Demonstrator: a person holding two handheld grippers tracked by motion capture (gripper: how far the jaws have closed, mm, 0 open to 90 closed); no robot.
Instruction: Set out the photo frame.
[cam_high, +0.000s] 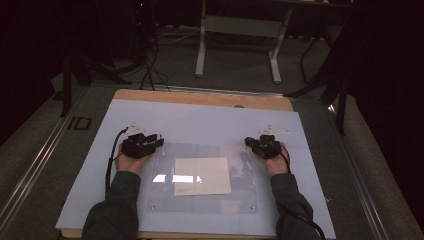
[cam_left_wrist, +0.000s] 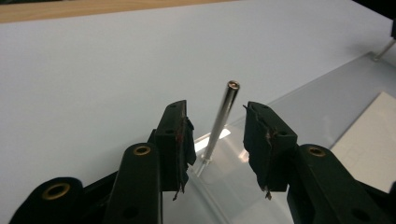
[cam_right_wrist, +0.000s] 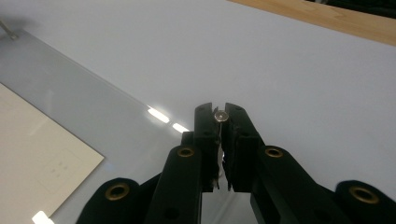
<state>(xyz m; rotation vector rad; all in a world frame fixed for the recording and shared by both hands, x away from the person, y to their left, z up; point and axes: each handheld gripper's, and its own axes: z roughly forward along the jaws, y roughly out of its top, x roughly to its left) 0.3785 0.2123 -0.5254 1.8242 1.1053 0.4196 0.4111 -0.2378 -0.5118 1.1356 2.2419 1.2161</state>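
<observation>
While the right gripper (cam_right_wrist: 219, 112) is clamped on a metal pin (cam_right_wrist: 220, 115) at the far right corner of the clear acrylic plate (cam_high: 200, 205), the left gripper (cam_left_wrist: 217, 116) is found released, its jaws parted around a second upright pin (cam_left_wrist: 222, 116) at the far left corner without contact.

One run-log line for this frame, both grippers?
left gripper: open, jaws astride metal post | right gripper: shut on corner post | clear panel: flat on table
</observation>
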